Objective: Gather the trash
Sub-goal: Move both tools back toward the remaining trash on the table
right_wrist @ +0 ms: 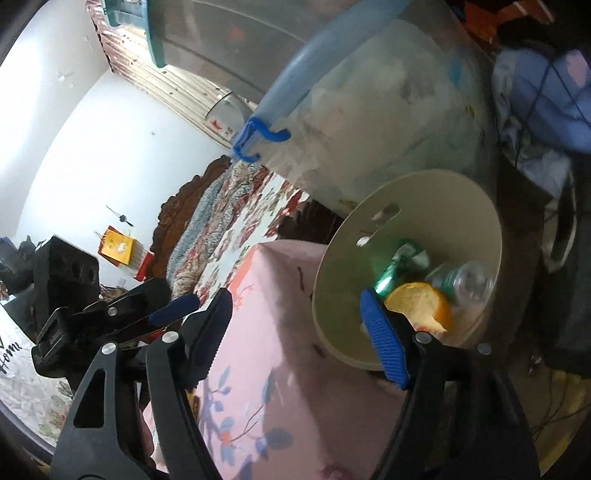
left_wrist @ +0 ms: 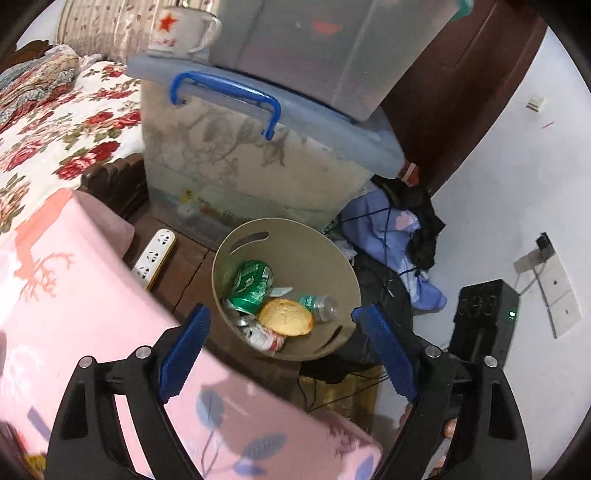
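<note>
A beige trash bin [left_wrist: 295, 236] stands on the dark floor beside a pink-covered surface. Inside it lie a crushed green can [left_wrist: 251, 284], a round yellow bun [left_wrist: 286, 316], a small clear bottle [left_wrist: 319, 306] and a red-and-white wrapper [left_wrist: 266, 338]. My left gripper [left_wrist: 284, 350] hangs open above the bin's near rim with nothing between its blue pads. In the right wrist view the bin [right_wrist: 406, 206] tilts toward me, showing the bun [right_wrist: 421, 302], the bottle [right_wrist: 469, 280] and the can [right_wrist: 391, 277]. My right gripper [right_wrist: 295, 332] is open and empty, its right finger over the bin's mouth.
A pink patterned cloth [left_wrist: 74, 295] covers a surface at the left. A white power strip [left_wrist: 155, 258] lies on the floor beside it. Behind the bin stands a translucent storage box [left_wrist: 240, 177] with a blue handle, a mug [left_wrist: 181, 31] on its lid. Clothes [left_wrist: 399, 236] are piled at the right.
</note>
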Demonstrator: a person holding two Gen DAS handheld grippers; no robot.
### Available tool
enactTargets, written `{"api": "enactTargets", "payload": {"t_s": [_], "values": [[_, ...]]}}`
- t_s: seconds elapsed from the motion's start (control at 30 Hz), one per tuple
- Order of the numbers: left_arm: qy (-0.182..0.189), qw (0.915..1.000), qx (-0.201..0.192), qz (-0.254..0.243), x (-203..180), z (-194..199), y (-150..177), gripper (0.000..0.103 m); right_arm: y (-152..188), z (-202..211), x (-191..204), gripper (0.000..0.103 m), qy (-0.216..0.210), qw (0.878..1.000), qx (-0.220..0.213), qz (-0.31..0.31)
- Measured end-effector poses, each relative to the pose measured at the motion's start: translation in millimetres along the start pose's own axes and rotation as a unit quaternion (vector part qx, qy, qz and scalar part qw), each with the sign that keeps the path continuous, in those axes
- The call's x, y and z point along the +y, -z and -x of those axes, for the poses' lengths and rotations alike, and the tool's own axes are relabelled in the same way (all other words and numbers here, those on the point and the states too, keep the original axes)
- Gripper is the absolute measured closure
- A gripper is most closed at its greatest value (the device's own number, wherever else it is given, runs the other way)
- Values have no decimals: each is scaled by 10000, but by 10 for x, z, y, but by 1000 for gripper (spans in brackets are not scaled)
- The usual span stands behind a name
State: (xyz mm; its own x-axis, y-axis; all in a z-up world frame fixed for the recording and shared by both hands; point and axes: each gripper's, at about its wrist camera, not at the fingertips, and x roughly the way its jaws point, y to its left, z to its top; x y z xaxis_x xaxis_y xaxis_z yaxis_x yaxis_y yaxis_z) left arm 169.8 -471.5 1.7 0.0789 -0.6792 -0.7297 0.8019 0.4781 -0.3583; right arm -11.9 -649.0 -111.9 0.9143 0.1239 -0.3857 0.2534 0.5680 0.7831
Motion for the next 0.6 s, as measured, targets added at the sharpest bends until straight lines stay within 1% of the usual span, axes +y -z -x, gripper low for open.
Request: {"api": "enactTargets", "payload": {"t_s": [0.03,0.1,0.33,0.5,0.6], "values": [[-33,10000,-48,-19,8,97,98,21,44,1,17,30,-3,10000,14,-26],[-126,9998,-148,-61,18,265,281,21,235,39,84,30,16,10000,40,-60],[-897,9951,-390,-138,107,794,1008,21,835,171,406,30,349,9992,56,176],[-1214,9912,-535,14,218,1135,1361,21,1120,268,665,30,465,9981,37,403],[-1481,9867,-666,36,258,1347,1552,21,1277,337,862,30,490,9971,17,579]]}}
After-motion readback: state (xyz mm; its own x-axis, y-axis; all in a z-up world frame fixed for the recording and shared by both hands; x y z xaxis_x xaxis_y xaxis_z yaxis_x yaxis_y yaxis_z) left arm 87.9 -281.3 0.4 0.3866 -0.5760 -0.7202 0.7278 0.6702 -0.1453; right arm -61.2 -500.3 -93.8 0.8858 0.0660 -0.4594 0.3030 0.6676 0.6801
